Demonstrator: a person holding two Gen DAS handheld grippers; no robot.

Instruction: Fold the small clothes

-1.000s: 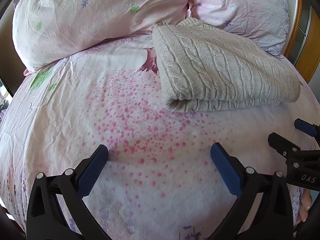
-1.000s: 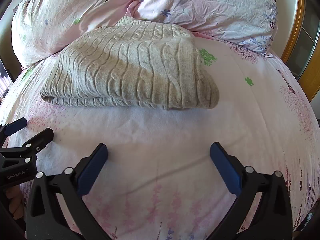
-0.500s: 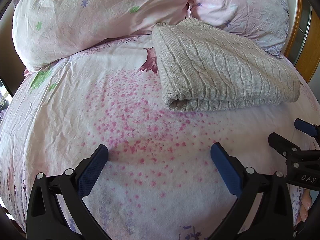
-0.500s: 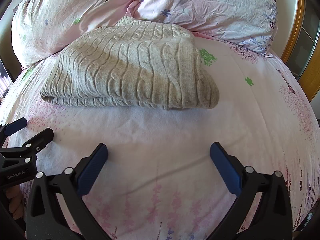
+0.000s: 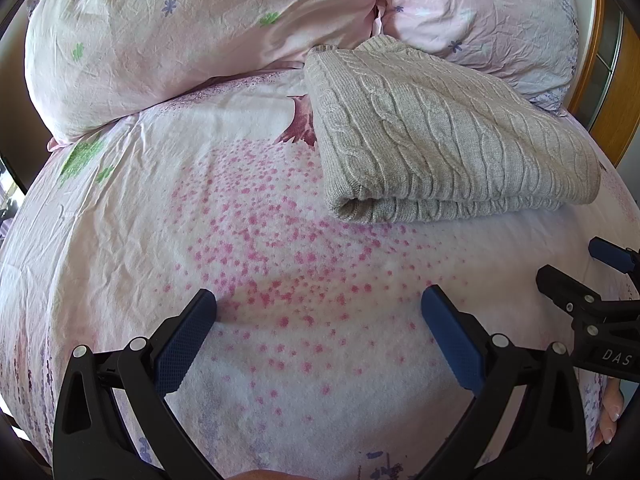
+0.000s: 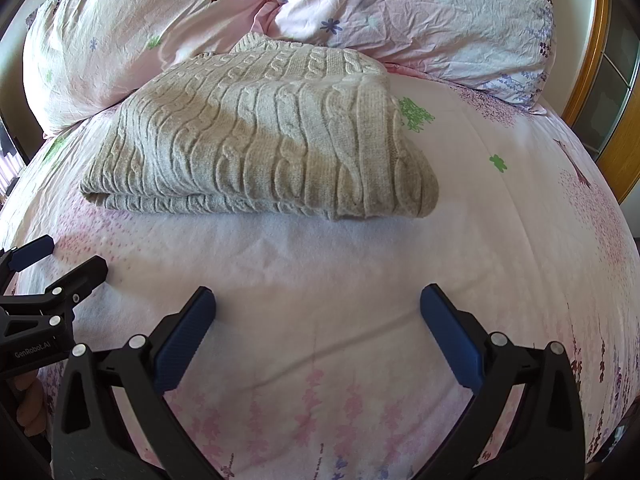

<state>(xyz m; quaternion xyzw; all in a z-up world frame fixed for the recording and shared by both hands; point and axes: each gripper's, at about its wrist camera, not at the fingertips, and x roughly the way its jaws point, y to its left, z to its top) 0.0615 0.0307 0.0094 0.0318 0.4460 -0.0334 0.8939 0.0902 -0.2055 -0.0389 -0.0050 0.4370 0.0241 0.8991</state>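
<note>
A beige cable-knit sweater lies folded in a neat rectangle on the bed, its far edge against the pillows; it also shows in the right wrist view. My left gripper is open and empty, low over the sheet, short of the sweater's near left corner. My right gripper is open and empty, short of the sweater's near right part. Each gripper shows at the edge of the other's view: the right one and the left one.
The bed has a pink flowered sheet. Two pink pillows stand along the head of the bed behind the sweater. A wooden frame runs along the right side.
</note>
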